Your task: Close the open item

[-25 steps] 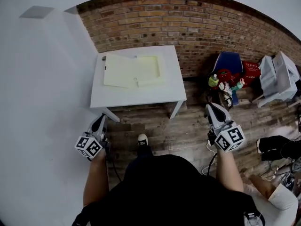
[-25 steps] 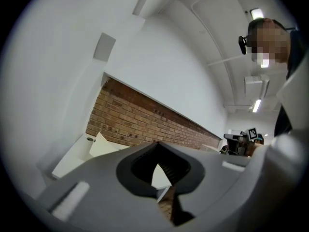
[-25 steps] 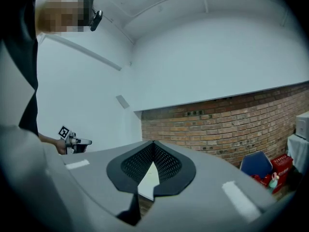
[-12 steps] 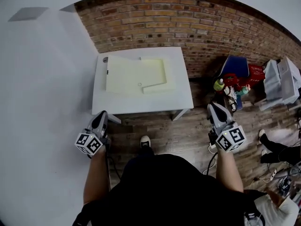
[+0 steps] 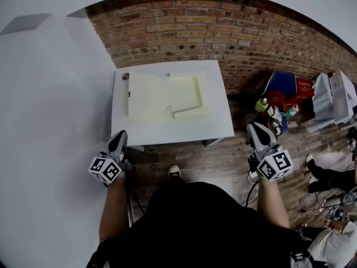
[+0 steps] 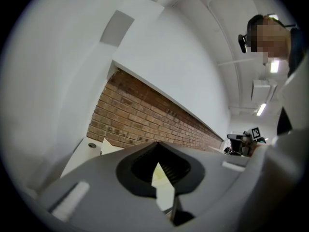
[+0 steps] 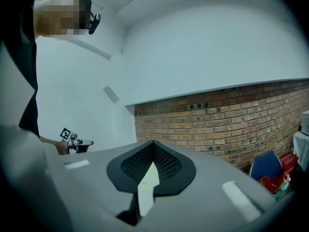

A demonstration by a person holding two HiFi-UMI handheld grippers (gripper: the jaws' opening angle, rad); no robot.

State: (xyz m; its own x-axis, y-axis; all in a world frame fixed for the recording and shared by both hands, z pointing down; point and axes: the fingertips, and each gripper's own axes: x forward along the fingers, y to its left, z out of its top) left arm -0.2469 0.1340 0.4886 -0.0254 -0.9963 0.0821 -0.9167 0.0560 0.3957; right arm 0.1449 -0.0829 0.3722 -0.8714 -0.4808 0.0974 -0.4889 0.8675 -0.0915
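From the head view, the person is walking up to the white tabletop [image 5: 167, 132]. A second ago its near edge lay well ahead of both grippers. Now it sits just ahead of the left gripper [image 5: 119, 135], and ahead and to the left of the right gripper [image 5: 254, 128]. The open item [image 5: 167, 96], which looks like a flat pale-yellow case or folder lying opened out, rests on the tabletop ahead of both grippers and between their lines, untouched. Each gripper is carried at the person's side, pressed together to a point and holding nothing.

In the left gripper view, the left gripper [image 6: 157, 149] has its jaws closed on each other with nothing pinched. Beyond them and to their left, a corner of the tabletop [image 6: 79, 156] and an edge of the open item [image 6: 109, 147] show against the brick wall [image 6: 145, 115].

In the right gripper view, the right gripper [image 7: 153, 148] is likewise closed and empty. It points at the brick wall, with the left gripper showing well off to its left.

To my eye this is only the approach, and the closing itself is not begun. Next, a gripper likely has to reach over the near edge, get at the laid-out half and fold it over.
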